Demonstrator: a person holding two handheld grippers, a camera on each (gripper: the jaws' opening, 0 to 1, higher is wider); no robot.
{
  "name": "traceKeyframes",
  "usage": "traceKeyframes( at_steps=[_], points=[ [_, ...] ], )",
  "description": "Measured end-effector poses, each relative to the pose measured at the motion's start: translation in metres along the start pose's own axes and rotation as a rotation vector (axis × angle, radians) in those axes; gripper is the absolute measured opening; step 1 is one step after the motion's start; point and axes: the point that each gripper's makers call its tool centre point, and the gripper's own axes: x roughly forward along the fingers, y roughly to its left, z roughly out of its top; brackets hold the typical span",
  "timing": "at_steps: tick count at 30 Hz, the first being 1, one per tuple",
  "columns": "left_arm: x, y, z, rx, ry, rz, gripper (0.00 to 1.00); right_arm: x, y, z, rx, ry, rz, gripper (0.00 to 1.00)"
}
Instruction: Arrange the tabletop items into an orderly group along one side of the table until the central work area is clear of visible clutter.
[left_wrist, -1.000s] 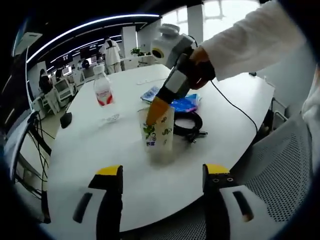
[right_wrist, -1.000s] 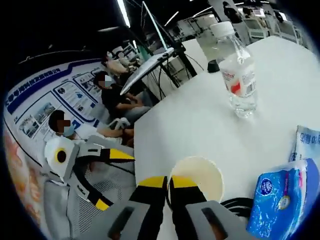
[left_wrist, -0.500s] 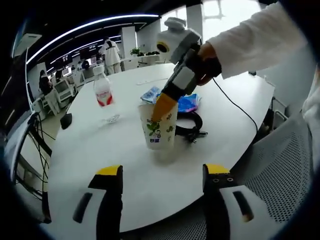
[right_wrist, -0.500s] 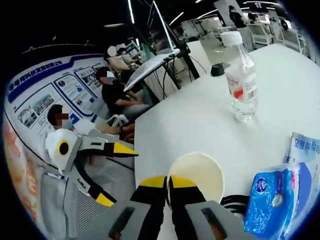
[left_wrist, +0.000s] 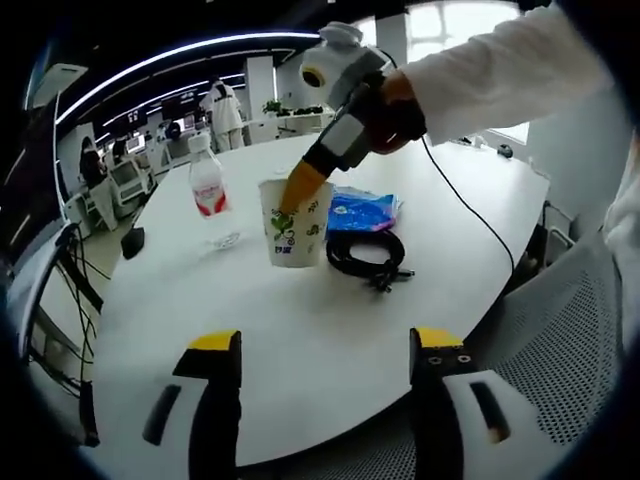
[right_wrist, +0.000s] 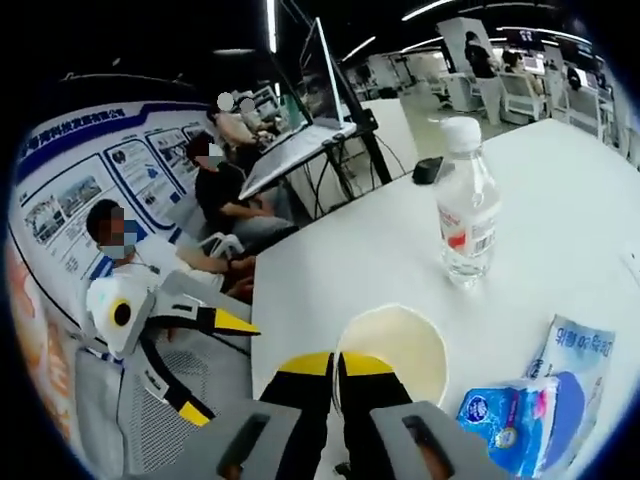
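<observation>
Right gripper (right_wrist: 335, 365): its yellow-tipped fingers (right_wrist: 300, 366) are pressed close on the near rim of the paper cup (right_wrist: 392, 345), one inside and one outside the wall; in the left gripper view the same gripper (left_wrist: 296, 192) reaches in from the right, held by a hand (left_wrist: 392, 108) in a white sleeve (left_wrist: 500, 70).
Left gripper (left_wrist: 325, 345): fingers (left_wrist: 216, 345) spread wide, touching nothing, low at the near edge of the table (left_wrist: 300, 330); seen at the left of the right gripper view (right_wrist: 215, 325).
Paper cup: white with a green print (left_wrist: 293, 222), empty inside, pinched at the rim, just off or barely on the table; I cannot tell which.
Water bottle (left_wrist: 207, 184): upright, left of the cup and farther out, apart from it.
Blue tissue pack (left_wrist: 362, 211): flat, just right of the cup and a little farther.
Black cable (left_wrist: 365, 255): coiled, right of the cup, nearer than the pack.
Black mouse (left_wrist: 132, 239): at the table's left edge.
Table: white, round-edged; the near half in front of the cup is bare.
Room: open office with ceiling light strips, seated people (right_wrist: 225, 195) and a mesh chair (left_wrist: 560, 340) at the near right.
</observation>
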Motion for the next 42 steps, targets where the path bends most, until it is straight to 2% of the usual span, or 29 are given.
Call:
traceKeyframes(
  at_steps=[4,10,14,19,26,30,38,42],
  points=[
    [0.0,-0.001,-0.001,0.002,0.003,-0.002,0.69,-0.002,-0.016,0.004,-0.064,0.027,-0.072,0.0],
    [0.002,0.0,-0.002,0.008,0.01,0.0,0.68,-0.004,-0.03,0.018,-0.088,0.013,-0.107,0.0],
    [0.003,0.002,-0.003,0.008,0.009,0.003,0.68,-0.007,-0.046,0.022,-0.189,0.032,-0.176,0.0],
    [0.004,0.002,-0.004,0.015,0.016,0.006,0.68,-0.005,-0.053,0.025,-0.197,0.041,-0.172,0.0],
    [0.003,0.003,-0.005,0.017,0.019,0.008,0.67,-0.003,-0.071,0.029,-0.304,0.088,-0.197,0.0],
    [0.003,0.003,-0.004,0.016,0.018,0.009,0.67,-0.002,-0.078,0.03,-0.333,0.101,-0.203,0.0],
    [0.004,0.002,-0.006,0.017,0.026,0.006,0.66,0.0,-0.099,0.029,-0.35,0.139,-0.236,0.0],
    [0.004,0.001,-0.007,0.019,0.03,0.006,0.66,0.003,-0.101,0.036,-0.339,0.116,-0.233,0.0]
  ],
)
